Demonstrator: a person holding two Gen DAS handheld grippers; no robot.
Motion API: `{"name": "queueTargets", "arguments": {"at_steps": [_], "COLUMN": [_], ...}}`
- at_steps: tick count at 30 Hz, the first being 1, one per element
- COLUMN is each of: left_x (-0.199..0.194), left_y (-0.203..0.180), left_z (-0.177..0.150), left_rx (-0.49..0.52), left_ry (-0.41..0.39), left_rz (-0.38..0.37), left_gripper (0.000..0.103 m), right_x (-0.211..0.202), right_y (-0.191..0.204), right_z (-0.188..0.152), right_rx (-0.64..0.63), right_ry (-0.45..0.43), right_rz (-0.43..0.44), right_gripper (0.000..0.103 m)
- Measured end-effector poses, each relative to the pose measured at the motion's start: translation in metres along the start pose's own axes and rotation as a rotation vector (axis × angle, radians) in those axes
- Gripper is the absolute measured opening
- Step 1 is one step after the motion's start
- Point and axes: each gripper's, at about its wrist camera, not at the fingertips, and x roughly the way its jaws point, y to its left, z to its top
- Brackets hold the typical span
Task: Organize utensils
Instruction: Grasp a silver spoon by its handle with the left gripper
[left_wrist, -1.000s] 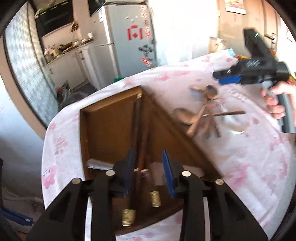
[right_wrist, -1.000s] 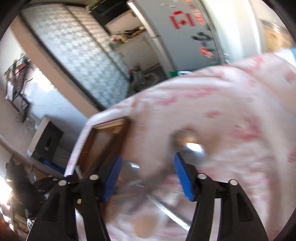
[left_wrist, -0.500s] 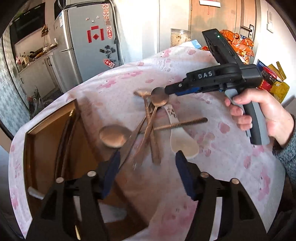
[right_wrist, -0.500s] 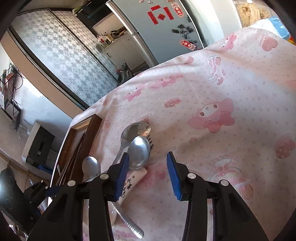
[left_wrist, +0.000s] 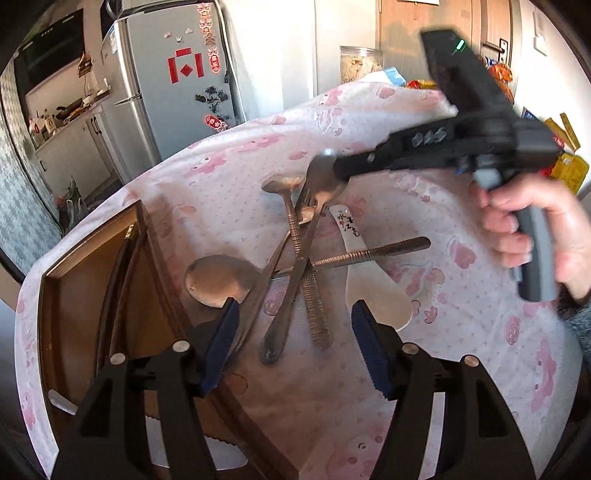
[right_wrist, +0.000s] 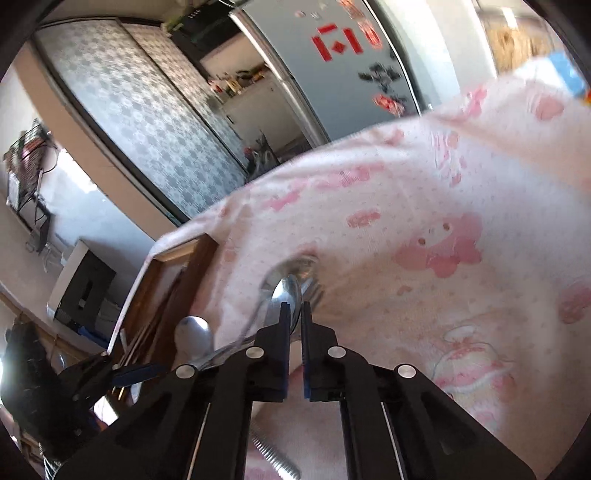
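My right gripper (right_wrist: 293, 317) has just clenched on the steel spoon (left_wrist: 325, 177), ready for the wooden tray (left_wrist: 88, 258); my left gripper (left_wrist: 295, 343) hangs released over the pile

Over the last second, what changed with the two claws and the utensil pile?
The right claw closed onto the bowl of the plain steel spoon on top of the pile, lifting that end. The left claw swung from over the brown wooden tray to the pile and opened wider. The white ceramic spoon and ridged-handled pieces stayed put.
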Motion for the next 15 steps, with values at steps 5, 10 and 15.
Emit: {"name": "queueTargets", "arguments": {"at_steps": [5,10,15], "left_x": [0.005,0.007,0.008], "left_y": [-0.003,-0.008,-0.013], "left_z": [0.004,0.009,0.013], "left_rx": [0.000,0.021,0.055], "left_ry": [-0.003,-0.007,-0.006], "left_rz": [0.000,0.017,0.019], "left_gripper": [0.065,0.031,0.010], "right_x": [-0.022,-0.034,-0.043], "right_y": [0.016,0.025,0.023], "right_z": [0.003,0.002,0.002], "right_rx": [-0.056,-0.077,-0.067], "right_ry": [-0.040,-0.059,-0.067], "right_rz": [0.042,0.069,0.088], "right_gripper": [0.003,0.002,0.002]}}
